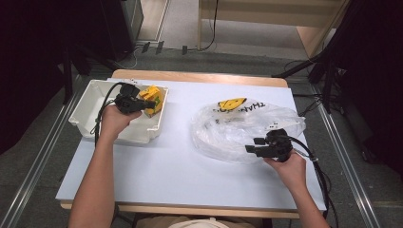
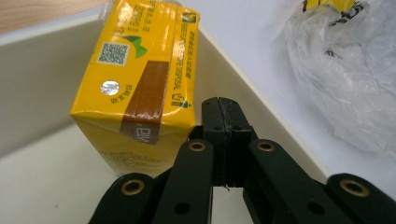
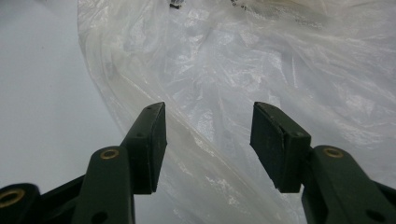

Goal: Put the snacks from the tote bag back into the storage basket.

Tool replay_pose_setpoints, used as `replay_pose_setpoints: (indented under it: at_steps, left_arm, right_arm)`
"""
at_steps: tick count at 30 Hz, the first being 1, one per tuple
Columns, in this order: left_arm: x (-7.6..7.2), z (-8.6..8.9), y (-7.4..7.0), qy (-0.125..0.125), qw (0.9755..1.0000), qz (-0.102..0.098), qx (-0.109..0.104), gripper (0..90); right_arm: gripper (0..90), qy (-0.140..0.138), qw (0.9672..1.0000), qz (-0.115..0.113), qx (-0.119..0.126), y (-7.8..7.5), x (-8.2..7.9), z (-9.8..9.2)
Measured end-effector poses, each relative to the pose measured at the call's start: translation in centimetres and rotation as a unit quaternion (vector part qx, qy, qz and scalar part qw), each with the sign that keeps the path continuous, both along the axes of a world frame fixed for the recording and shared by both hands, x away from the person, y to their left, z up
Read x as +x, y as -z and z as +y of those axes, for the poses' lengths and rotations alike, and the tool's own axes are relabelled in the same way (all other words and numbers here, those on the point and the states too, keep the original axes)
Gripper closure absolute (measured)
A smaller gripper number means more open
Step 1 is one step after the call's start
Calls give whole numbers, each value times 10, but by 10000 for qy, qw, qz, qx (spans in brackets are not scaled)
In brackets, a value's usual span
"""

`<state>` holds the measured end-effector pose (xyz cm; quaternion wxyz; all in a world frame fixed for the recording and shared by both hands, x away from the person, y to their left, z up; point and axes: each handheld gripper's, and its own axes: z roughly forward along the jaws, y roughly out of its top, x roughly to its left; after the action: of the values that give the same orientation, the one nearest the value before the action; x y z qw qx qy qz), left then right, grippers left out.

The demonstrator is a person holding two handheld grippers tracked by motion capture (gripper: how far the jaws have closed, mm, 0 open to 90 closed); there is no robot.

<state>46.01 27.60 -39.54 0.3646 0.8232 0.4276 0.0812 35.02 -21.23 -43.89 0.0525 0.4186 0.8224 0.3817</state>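
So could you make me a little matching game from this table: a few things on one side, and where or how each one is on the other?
Things:
1. yellow carton
2. left hand-held gripper
3. right hand-held gripper
4. plastic bag

States:
A. jaws apart, over the crumpled plastic
B. lying on the white table sheet
C. jaws shut, empty
D. inside the white bin

Pairs: 1-D, 2-C, 3-A, 4-B

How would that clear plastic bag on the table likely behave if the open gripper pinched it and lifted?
The plastic bag looks thin and crinkled, so it would probably sag and drape rather than hold shape. Its glossy film may slip between the right gripper pads unless folds bunch up. It seems light, likely sliding across the smooth table if pushed.
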Motion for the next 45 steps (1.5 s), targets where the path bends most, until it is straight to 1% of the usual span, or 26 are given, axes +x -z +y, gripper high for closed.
replay_pose_setpoints:
  at_steps: [2,3,11,12,15,19,25,29,37,41,45]
  left_arm:
    - [1,0,3,-26,10000,11,36,900]
    - [1,0,4,-26,10000,38,16,900]
    - [2,2,13,-45,9999,74,56,900]
    - [2,2,14,-36,10000,51,71,900]
    - [3,3,16,-78,9999,54,63,900]
    - [3,5,20,-95,9999,117,43,900]
    - [5,6,23,-130,9998,112,53,900]
    - [5,8,25,-213,9997,118,37,900]
    - [7,13,30,-346,9991,219,52,900]
    - [8,14,30,-402,9990,196,66,900]
    - [9,16,31,-473,9986,231,56,900]
  right_arm:
    - [468,-1,10000,1,3,0,0,0]
    - [468,9,10000,8,0,0,0,0]
    - [468,2,10000,7,1,0,0,0]
    - [469,-1,10000,9,3,0,0,0]
    - [468,-1,10000,6,14,0,0,0]
    - [468,-1,10000,4,17,0,0,0]
    - [469,1,10000,10,14,0,0,0]
    - [469,-1,10000,9,28,0,0,0]
    - [470,-6,10000,3,25,0,0,0]
    - [471,-6,10000,4,31,0,0,0]
    - [470,-14,10000,-14,42,0,0,0]
